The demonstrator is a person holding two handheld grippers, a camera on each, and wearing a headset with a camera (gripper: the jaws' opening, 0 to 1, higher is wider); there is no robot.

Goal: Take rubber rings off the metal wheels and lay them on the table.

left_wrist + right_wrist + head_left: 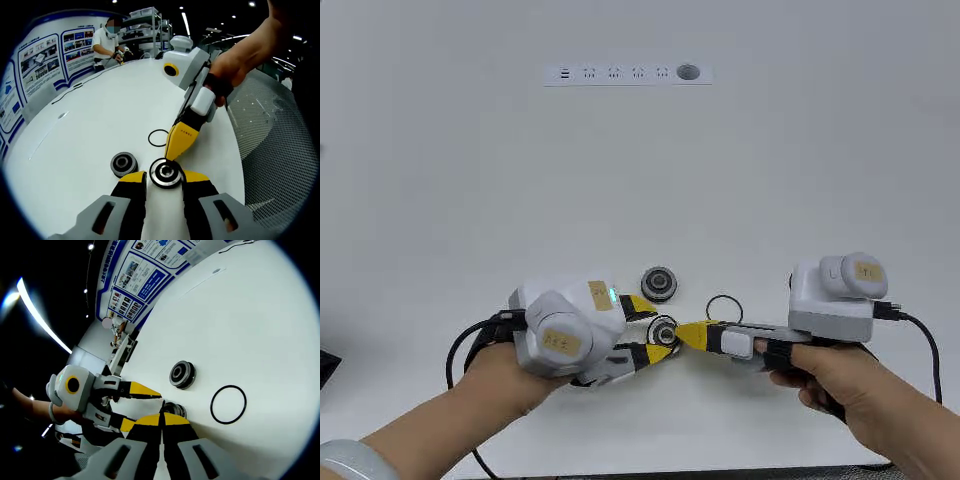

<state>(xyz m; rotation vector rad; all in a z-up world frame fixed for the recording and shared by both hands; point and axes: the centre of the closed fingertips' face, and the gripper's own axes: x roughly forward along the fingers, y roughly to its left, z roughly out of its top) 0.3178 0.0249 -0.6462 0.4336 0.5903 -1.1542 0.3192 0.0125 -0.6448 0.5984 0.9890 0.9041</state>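
My left gripper (661,329) (165,176) is shut on a small metal wheel (664,332) (166,173) and holds it just above the white table (620,180). My right gripper (683,333) (161,416) is shut, and its yellow tips touch that wheel's right rim (175,409). I cannot tell whether they pinch the rubber ring on it. A second wheel (659,283) (124,164) (181,374) with a dark ring stands on the table just beyond. One loose black rubber ring (724,308) (159,137) (228,404) lies flat to the right.
A white power strip (628,73) lies at the far side of the table. Black cables (460,345) trail from both grippers near the front edge. In the left gripper view a person (107,42) stands beyond the table's far end, by shelving.
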